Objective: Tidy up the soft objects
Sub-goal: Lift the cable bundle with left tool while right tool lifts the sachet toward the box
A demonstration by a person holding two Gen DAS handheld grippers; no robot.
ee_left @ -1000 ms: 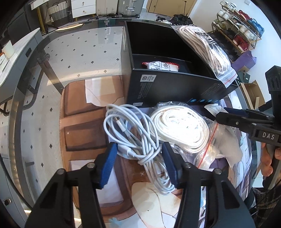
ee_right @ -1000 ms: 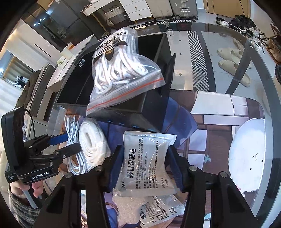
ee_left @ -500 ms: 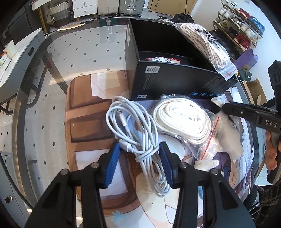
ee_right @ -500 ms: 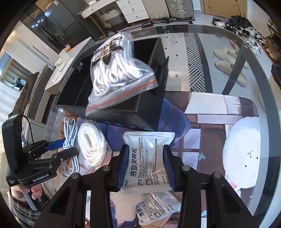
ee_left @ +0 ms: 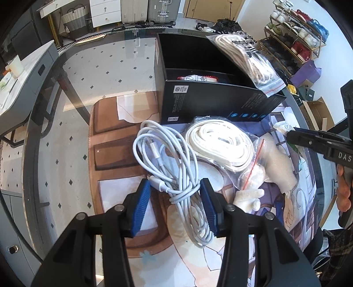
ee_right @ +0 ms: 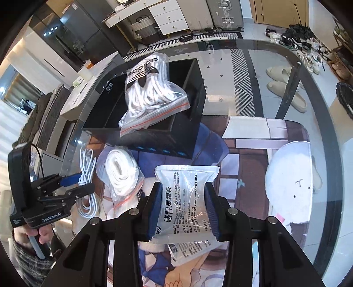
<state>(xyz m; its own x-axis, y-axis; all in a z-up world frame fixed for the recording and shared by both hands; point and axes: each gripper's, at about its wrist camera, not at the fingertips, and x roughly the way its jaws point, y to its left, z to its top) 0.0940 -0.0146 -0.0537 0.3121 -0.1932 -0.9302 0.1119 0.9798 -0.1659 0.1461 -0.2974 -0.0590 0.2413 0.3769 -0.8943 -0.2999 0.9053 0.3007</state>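
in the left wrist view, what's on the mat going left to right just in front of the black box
loose white charger cable → zip bag of coiled white flat cord → white foam wrap → right tongs reaching in from the edge

home | shoe rack (ee_left: 295,28) | slippers (ee_right: 284,88) | drawers (ee_right: 169,17) | glass table (ee_right: 253,61)

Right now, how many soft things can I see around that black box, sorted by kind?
Loose white cable bundles: 1
Zip bags of white cord or strap: 2, one on the black box, one on the mat
Printed sachets: 3, one in the right gripper, one beneath it, one inside the box
Total: 6
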